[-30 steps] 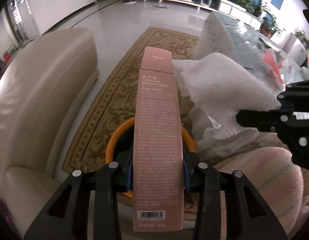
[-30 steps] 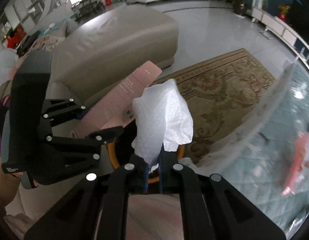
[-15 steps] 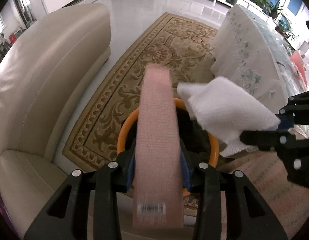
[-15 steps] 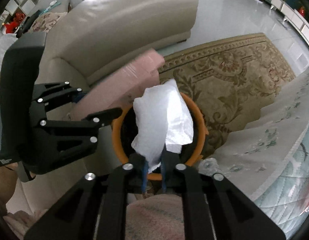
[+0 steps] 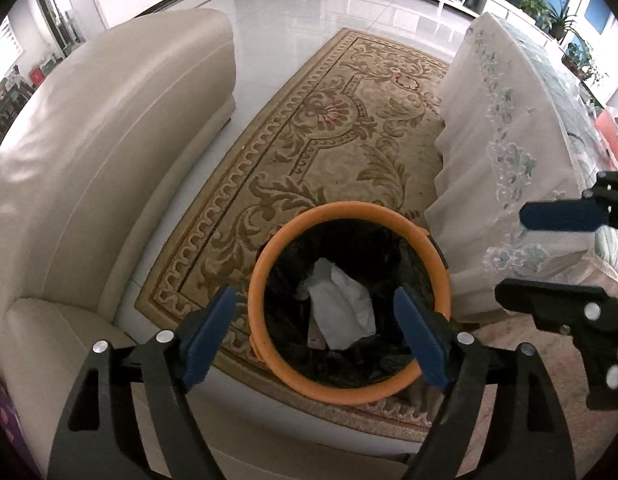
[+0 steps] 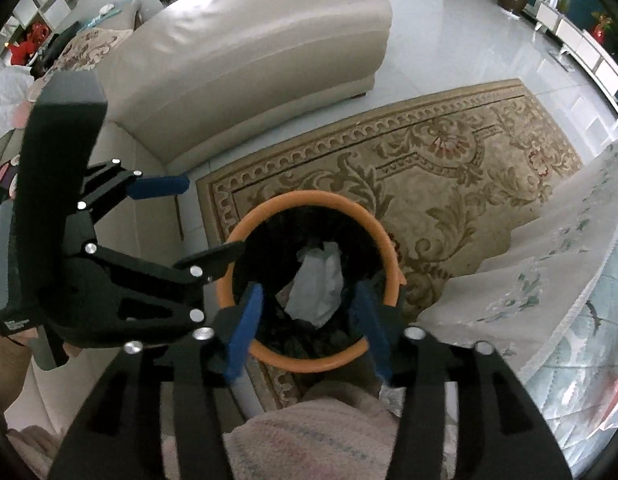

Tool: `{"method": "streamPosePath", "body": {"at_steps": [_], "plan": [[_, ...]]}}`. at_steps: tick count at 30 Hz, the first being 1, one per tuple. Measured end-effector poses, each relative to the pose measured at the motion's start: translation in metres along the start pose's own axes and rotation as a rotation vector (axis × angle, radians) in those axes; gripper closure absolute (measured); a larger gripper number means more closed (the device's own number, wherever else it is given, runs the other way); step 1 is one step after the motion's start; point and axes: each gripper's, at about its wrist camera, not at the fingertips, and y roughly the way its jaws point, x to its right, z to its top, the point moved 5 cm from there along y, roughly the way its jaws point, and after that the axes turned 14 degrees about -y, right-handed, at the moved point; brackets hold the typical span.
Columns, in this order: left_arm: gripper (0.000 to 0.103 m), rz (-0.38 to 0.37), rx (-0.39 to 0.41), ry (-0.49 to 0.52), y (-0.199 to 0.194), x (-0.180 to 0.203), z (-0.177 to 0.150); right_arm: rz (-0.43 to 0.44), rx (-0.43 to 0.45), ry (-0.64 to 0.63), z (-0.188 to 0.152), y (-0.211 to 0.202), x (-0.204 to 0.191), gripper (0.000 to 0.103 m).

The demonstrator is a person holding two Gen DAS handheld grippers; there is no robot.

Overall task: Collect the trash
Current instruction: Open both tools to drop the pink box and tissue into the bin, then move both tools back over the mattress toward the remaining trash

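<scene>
Bin [image 5: 349, 390] at 6 o'clock under left gripper [image 5: 315, 336] and right gripper [image 6: 307, 326], both spread, empty; tissue [image 5: 341, 308] inside, possibly box beneath.

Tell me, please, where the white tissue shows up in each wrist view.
Left wrist: white tissue lies inside the orange bin, lower centre.
Right wrist: white tissue inside the same bin, centre.
Shared landmark: the patterned rug under the bin.

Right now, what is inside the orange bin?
The orange bin has a black liner holding crumpled white tissue. A pale edge peeks out under the tissue, possibly a box. Anything deeper is covered.
</scene>
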Motion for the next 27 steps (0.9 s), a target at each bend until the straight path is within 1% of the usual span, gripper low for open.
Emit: {"method": "streamPosePath", "body": {"at_steps": [4,6,7,8,9,11,12,15,17,19,21,22,25,26,27], "plan": [[0.022,-0.014,0.001,0.015,-0.006,0.011,0.001,-0.011,0.017,0.009,-0.006,-0.013,0.0,0.048],[0.021,-0.028,-0.001,0.023,-0.012,0.018,0.001,-0.016,0.043,0.027,-0.013,-0.028,0.003,0.04],[0.02,-0.036,0.002,0.026,-0.016,0.023,0.002,-0.025,0.056,0.035,-0.016,-0.034,0.005,0.029],[0.017,-0.044,0.006,0.031,-0.02,0.029,0.003,-0.051,0.071,0.045,-0.022,-0.044,0.009,0.022],[0.016,-0.053,0.013,0.042,-0.025,0.037,0.004,-0.078,0.085,0.053,-0.027,-0.055,0.014,0.019],[0.015,-0.056,0.033,0.072,-0.034,0.053,0.005,-0.111,0.109,0.077,-0.04,-0.074,0.023,0.011],[0.011,-0.058,0.041,0.086,-0.038,0.062,0.007,-0.138,0.122,0.096,-0.05,-0.086,0.03,0.01],[0.006,-0.08,0.067,0.138,-0.051,0.096,0.008,-0.193,0.143,0.134,-0.079,-0.116,0.047,0.007],[0.006,-0.102,0.079,0.189,-0.058,0.126,0.008,-0.238,0.157,0.162,-0.099,-0.131,0.06,0.005],[0.006,-0.1,0.091,0.238,-0.061,0.154,0.007,-0.294,0.163,0.205,-0.127,-0.15,0.078,0.005],[0.006,-0.103,0.083,0.278,-0.059,0.182,0.006,-0.33,0.166,0.255,-0.155,-0.164,0.096,0.005],[0.006,-0.117,0.075,0.294,-0.059,0.201,0.005,-0.34,0.167,0.275,-0.165,-0.168,0.104,0.005],[0.006,-0.159,0.067,0.328,-0.061,0.241,0.001,-0.391,0.167,0.373,-0.209,-0.182,0.135,0.005],[0.006,-0.162,0.075,0.341,-0.062,0.254,0.0,-0.405,0.162,0.413,-0.225,-0.186,0.146,0.005],[0.006,-0.161,0.08,0.353,-0.062,0.265,0.0,-0.409,0.16,0.433,-0.234,-0.188,0.153,0.005]]}}
